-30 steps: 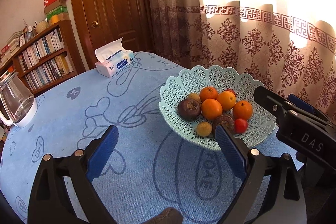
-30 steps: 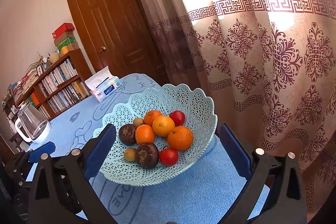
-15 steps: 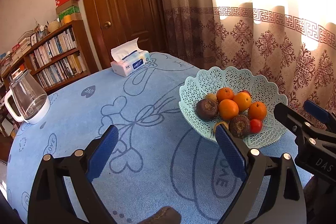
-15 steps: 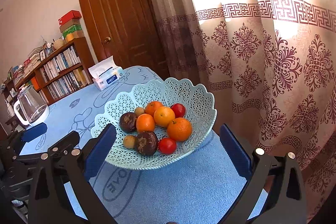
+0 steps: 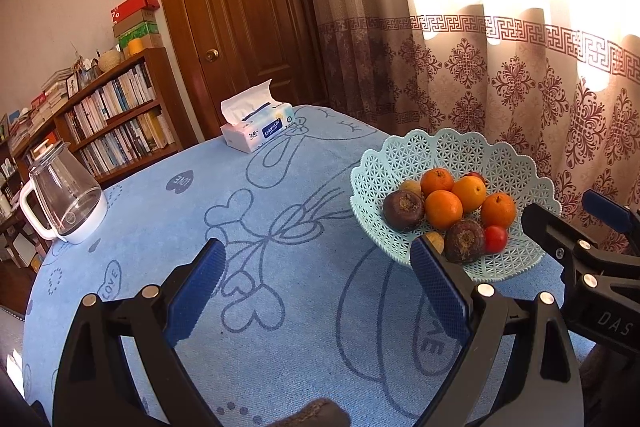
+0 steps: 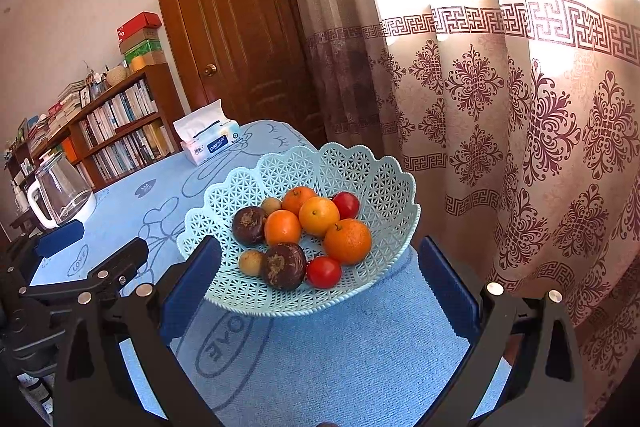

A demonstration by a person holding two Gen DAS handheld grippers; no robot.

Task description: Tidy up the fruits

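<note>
While oranges, tomatoes and dark round fruits sit heaped in the pale green lattice basket (image 6: 384,187) near the bench (image 5: 280,307) edge, the left gripper (image 5: 316,291) and right gripper (image 6: 320,287) hover with fingers spread apart, empty, seemingly keeping clear of the pile.

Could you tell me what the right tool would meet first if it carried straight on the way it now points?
Most likely the near rim of the fruit basket, which lies between the open right tool's fingers; depth is uncertain.
</note>
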